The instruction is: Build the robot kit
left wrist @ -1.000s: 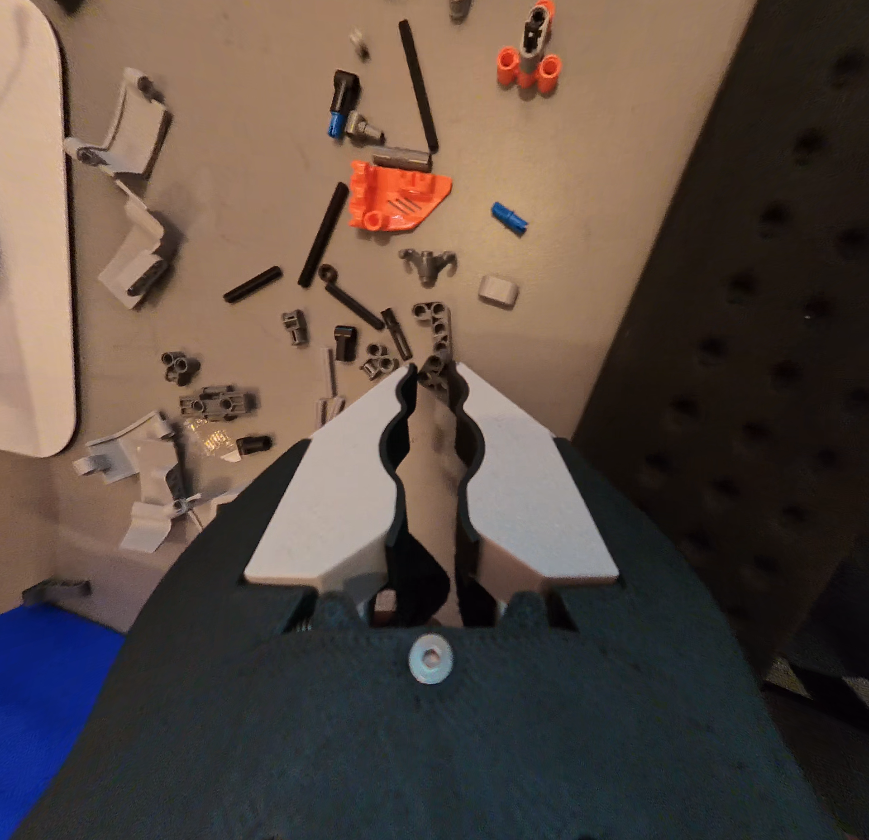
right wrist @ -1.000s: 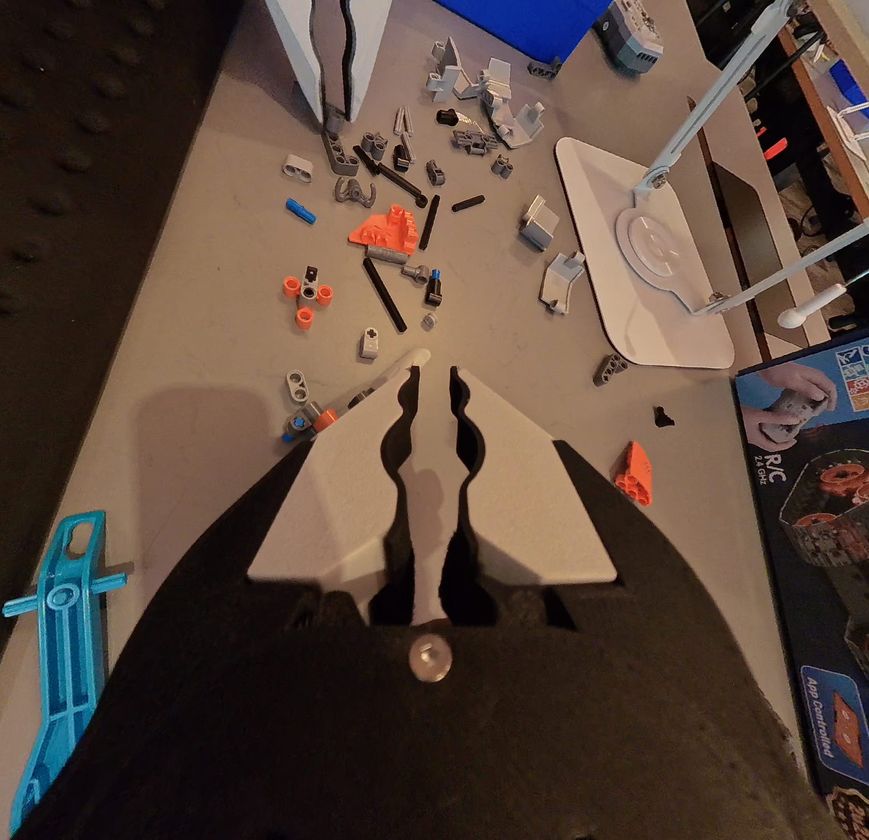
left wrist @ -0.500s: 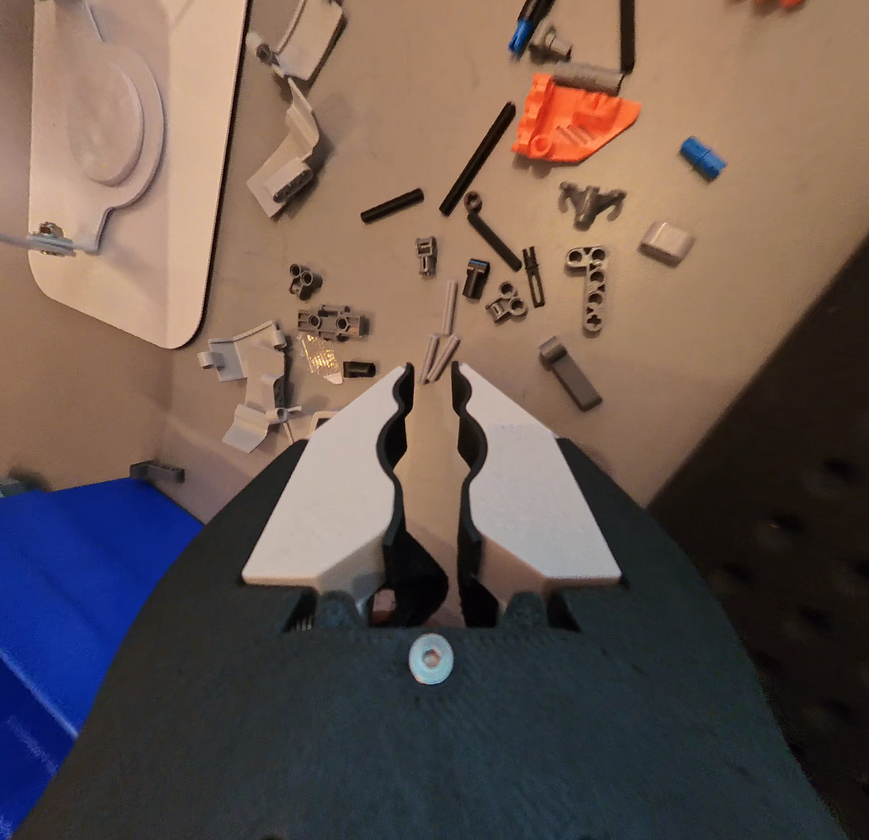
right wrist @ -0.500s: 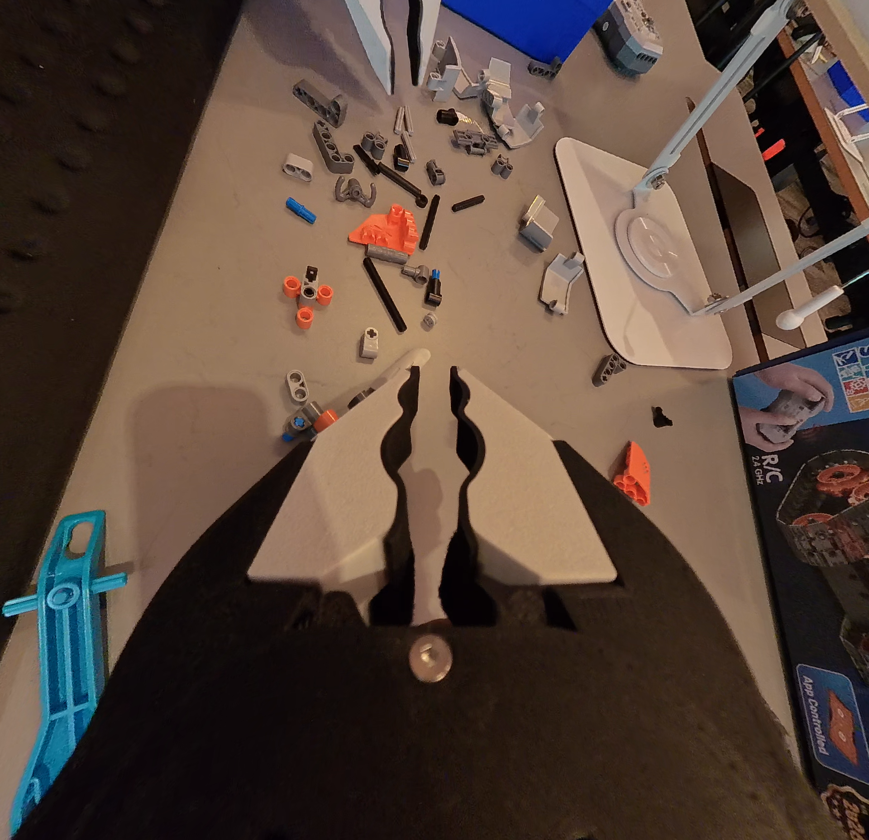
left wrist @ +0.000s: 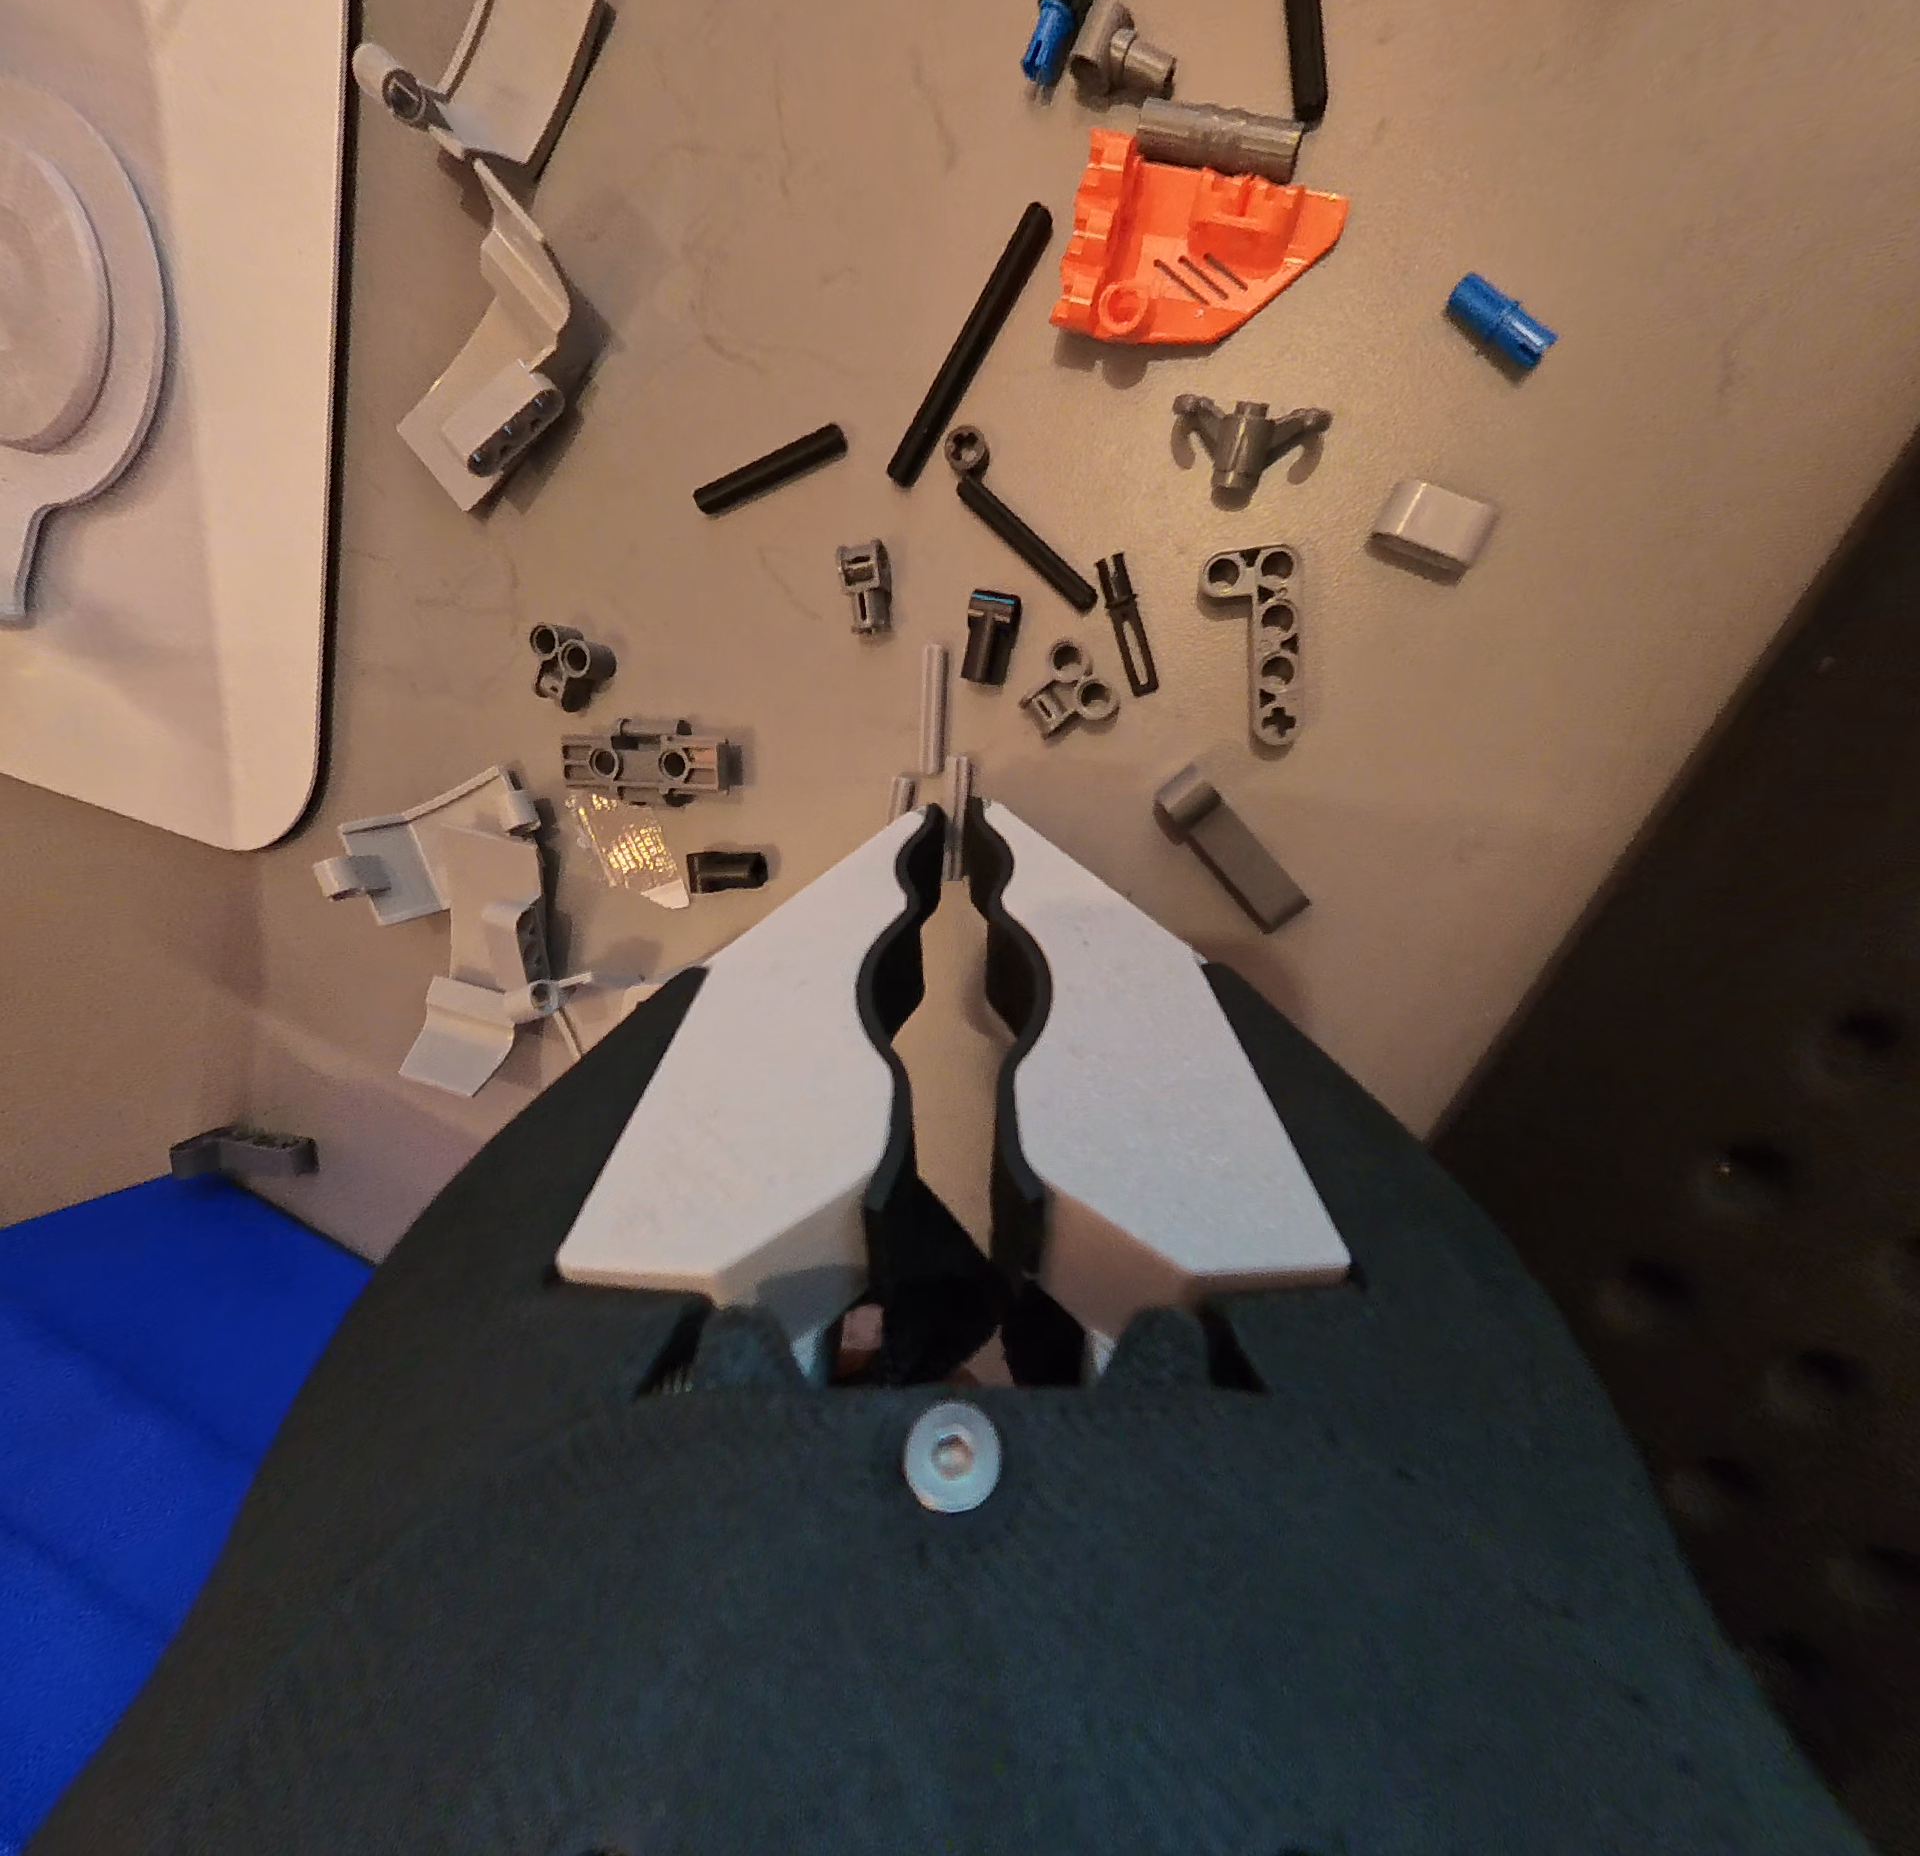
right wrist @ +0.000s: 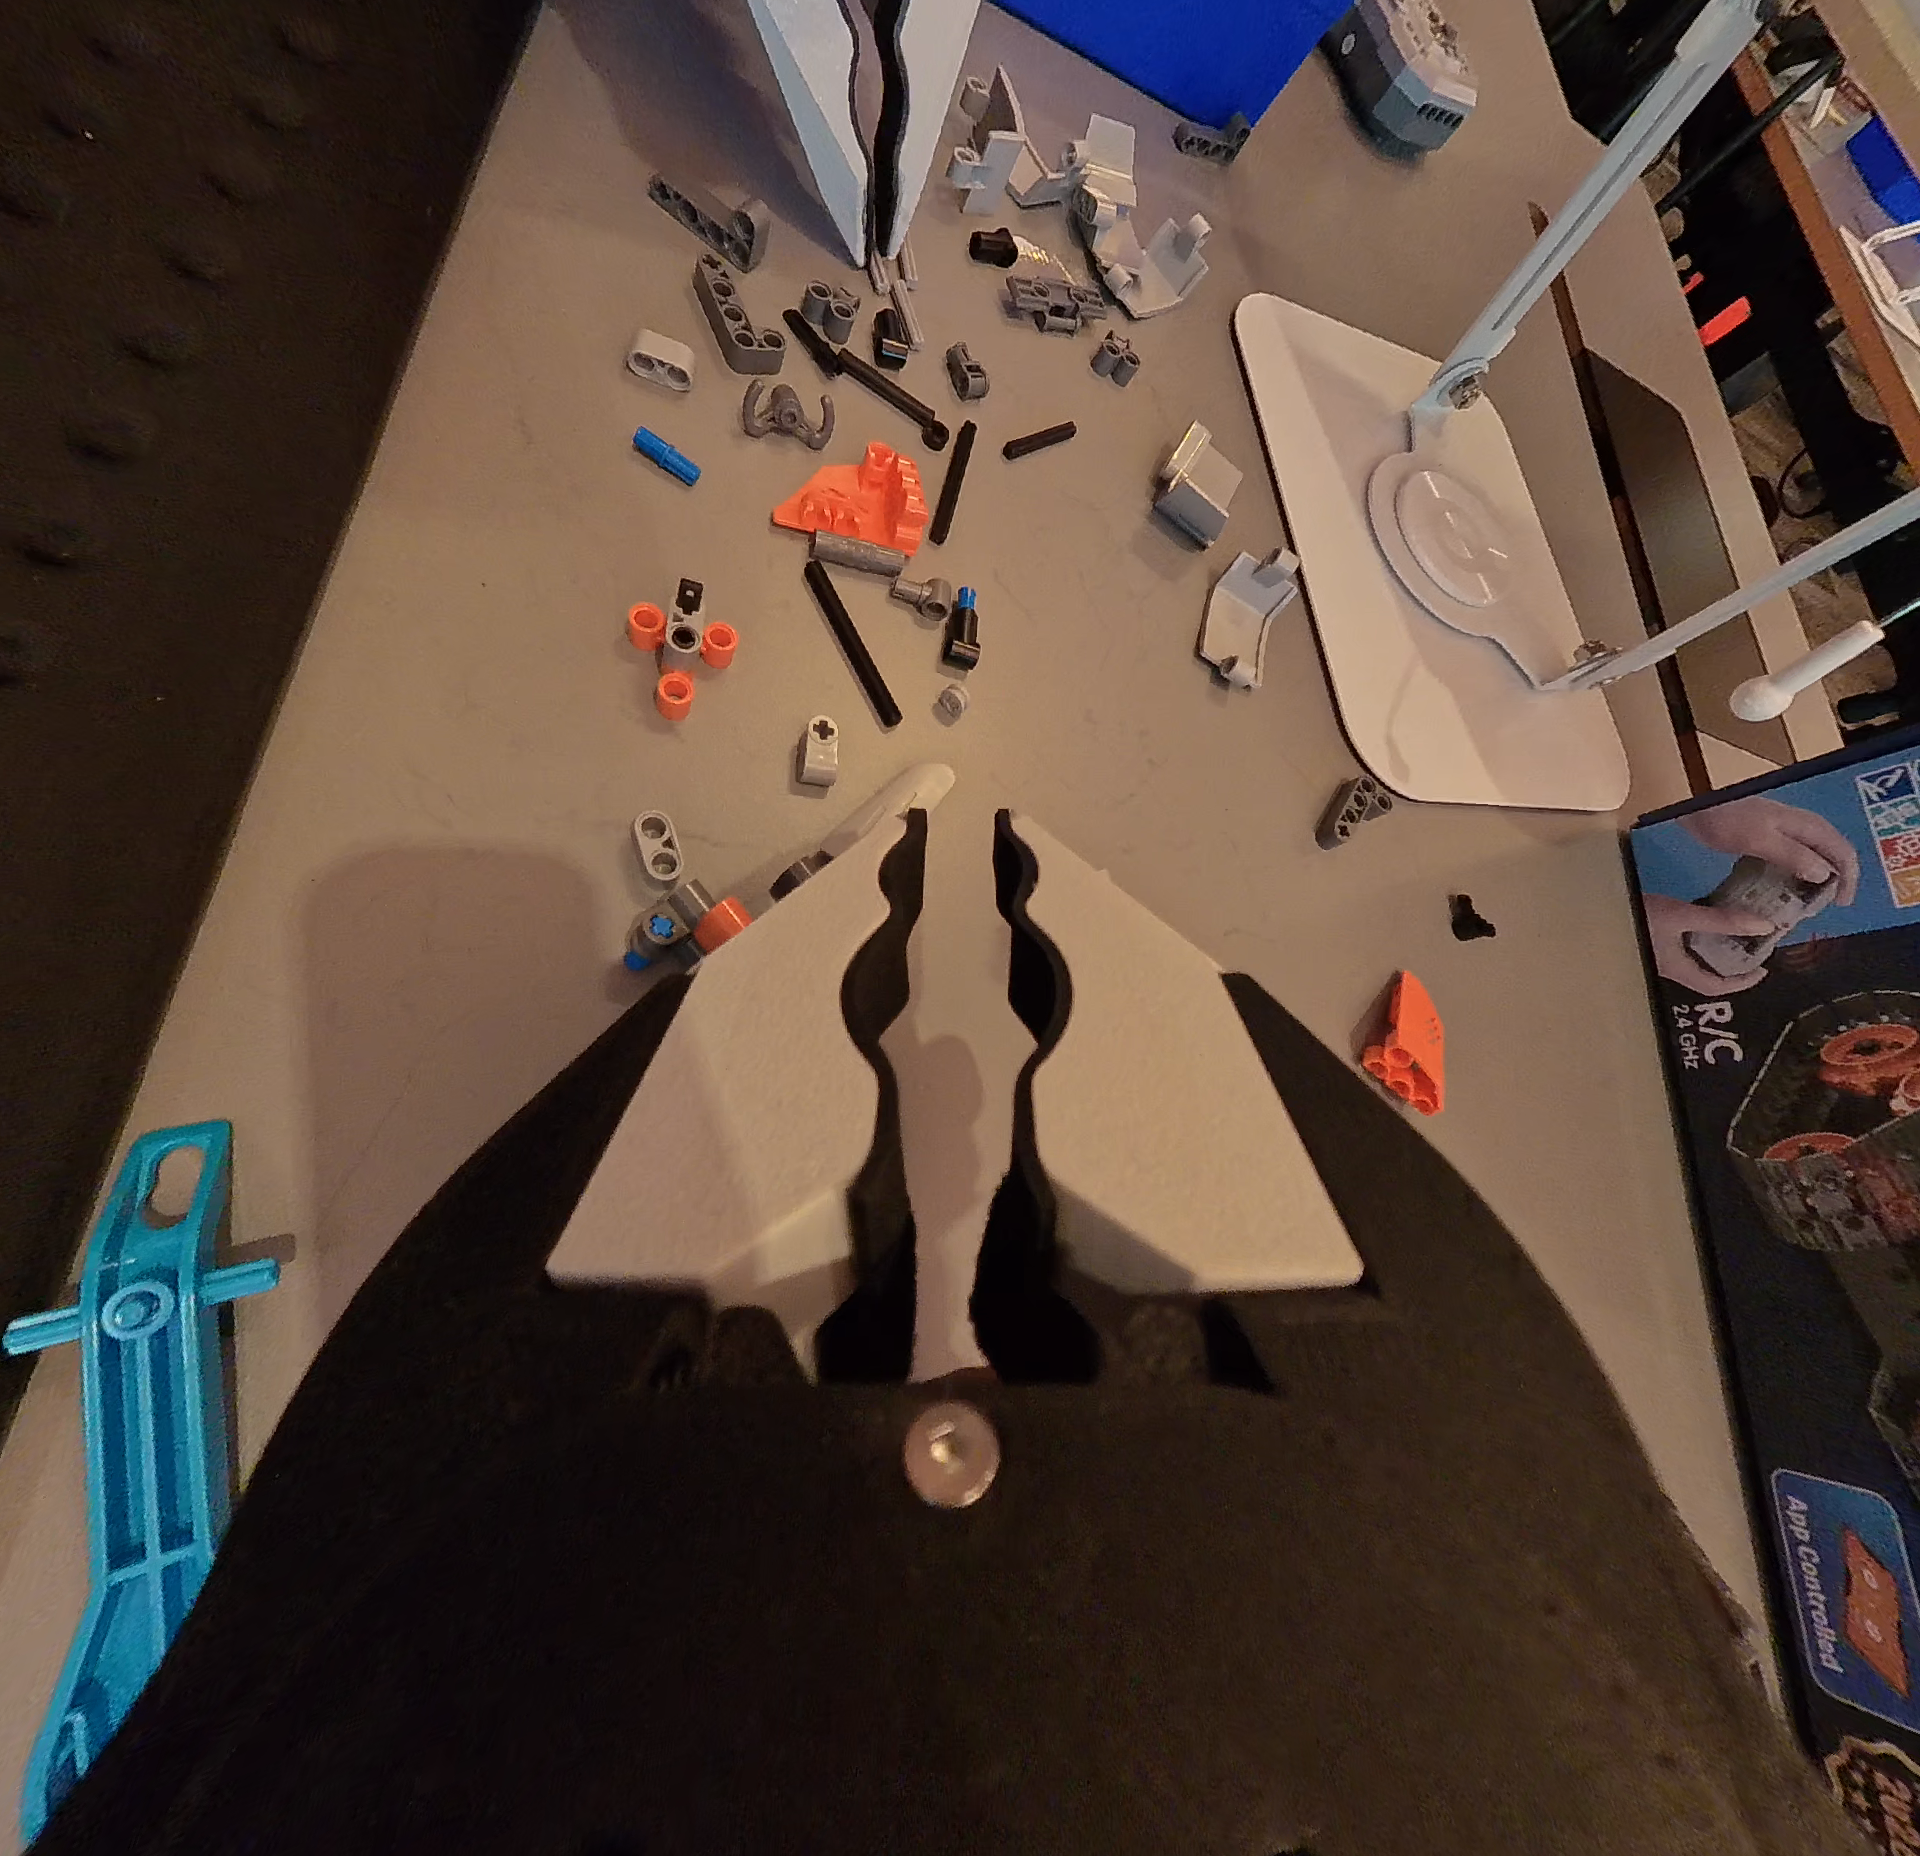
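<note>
My left gripper (left wrist: 952, 819) is low over the table, its jaws nearly together on a thin light grey axle (left wrist: 954, 850). Two more thin grey axles (left wrist: 932, 705) lie just ahead of the tips. The right wrist view shows the left gripper (right wrist: 881, 248) at the far end, tips down on those axles (right wrist: 906, 294). My right gripper (right wrist: 956, 819) is open and empty, held above the table. A small white, grey and orange assembly (right wrist: 727, 913) lies beside its left finger (right wrist: 790, 1027).
Small parts lie scattered: an orange panel (left wrist: 1184, 248), black axles (left wrist: 971, 341), a dark grey L-beam (left wrist: 1273, 643), a grey beam (left wrist: 1231, 861). A white tray (right wrist: 1351, 518), a blue bin (right wrist: 1174, 9), a printed box (right wrist: 1787, 1079), a teal tool (right wrist: 135, 1391) and a black foam mat (right wrist: 208, 248) ring the table. Across from one pair of fingers to the other is roughly 20 cm.
The left gripper let go of a dark grey beam, swung left to the thin grey axles, lowered, and its jaws narrowed onto one. The right gripper has not moved.
</note>
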`<state>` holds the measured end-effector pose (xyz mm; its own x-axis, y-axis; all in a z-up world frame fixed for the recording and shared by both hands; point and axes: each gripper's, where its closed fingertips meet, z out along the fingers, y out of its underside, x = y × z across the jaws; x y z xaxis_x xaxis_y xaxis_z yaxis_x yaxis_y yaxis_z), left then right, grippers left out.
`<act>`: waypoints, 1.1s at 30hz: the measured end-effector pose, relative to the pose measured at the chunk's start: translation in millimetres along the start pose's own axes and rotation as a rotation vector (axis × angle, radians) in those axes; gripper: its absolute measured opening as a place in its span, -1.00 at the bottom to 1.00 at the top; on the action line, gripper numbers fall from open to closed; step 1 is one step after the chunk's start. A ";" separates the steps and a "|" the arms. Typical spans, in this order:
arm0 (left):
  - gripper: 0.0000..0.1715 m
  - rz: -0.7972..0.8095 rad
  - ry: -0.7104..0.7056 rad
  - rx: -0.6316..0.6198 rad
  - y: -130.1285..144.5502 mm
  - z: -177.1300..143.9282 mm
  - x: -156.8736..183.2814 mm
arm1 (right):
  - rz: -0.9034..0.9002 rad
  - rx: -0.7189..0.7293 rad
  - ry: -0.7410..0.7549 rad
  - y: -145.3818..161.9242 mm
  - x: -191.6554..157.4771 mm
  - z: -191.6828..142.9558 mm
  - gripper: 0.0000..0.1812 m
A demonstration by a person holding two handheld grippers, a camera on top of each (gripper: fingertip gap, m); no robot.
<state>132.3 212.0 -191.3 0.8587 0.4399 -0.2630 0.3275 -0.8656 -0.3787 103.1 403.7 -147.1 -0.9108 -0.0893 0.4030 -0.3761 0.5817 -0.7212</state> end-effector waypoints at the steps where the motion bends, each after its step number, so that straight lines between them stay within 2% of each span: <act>1: -0.97 -0.005 0.001 0.006 -1.0 0.3 0.2 | 0.000 0.001 0.000 -0.2 0.0 0.0 -0.88; 7: -0.98 -0.036 -0.006 0.096 -11.9 -0.3 6.4 | -0.007 0.006 0.005 -3.6 -0.9 -0.1 -0.88; 10: -0.98 -0.044 -0.040 0.176 -26.3 -9.0 2.5 | 0.008 0.044 0.004 -14.1 -2.0 -0.5 -0.88; 13: -0.98 0.011 -0.097 0.267 -57.5 -20.4 0.5 | 0.026 0.092 -0.001 -28.6 -4.9 -0.5 -0.88; 18: -0.98 0.117 -0.162 0.471 -128.2 -35.8 4.4 | 0.082 0.185 0.013 -54.1 -4.8 -2.3 -0.87; 22: -0.98 0.155 -0.198 0.605 -166.2 -34.5 15.2 | 0.085 0.195 0.060 -54.5 2.6 -2.9 -0.84; 29: -0.98 0.247 -0.342 0.619 -168.1 -26.3 12.2 | 0.156 0.257 0.065 -59.5 10.2 -5.7 -0.81; 33: -0.98 0.277 -0.357 0.639 -171.2 -27.0 14.5 | 0.167 0.268 0.064 -60.8 10.3 -4.4 -0.83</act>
<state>99.3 360.0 -106.3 0.6620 0.3715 -0.6510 -0.2643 -0.6970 -0.6666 117.3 371.0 -96.6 -0.9543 0.0458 0.2954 -0.2617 0.3496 -0.8996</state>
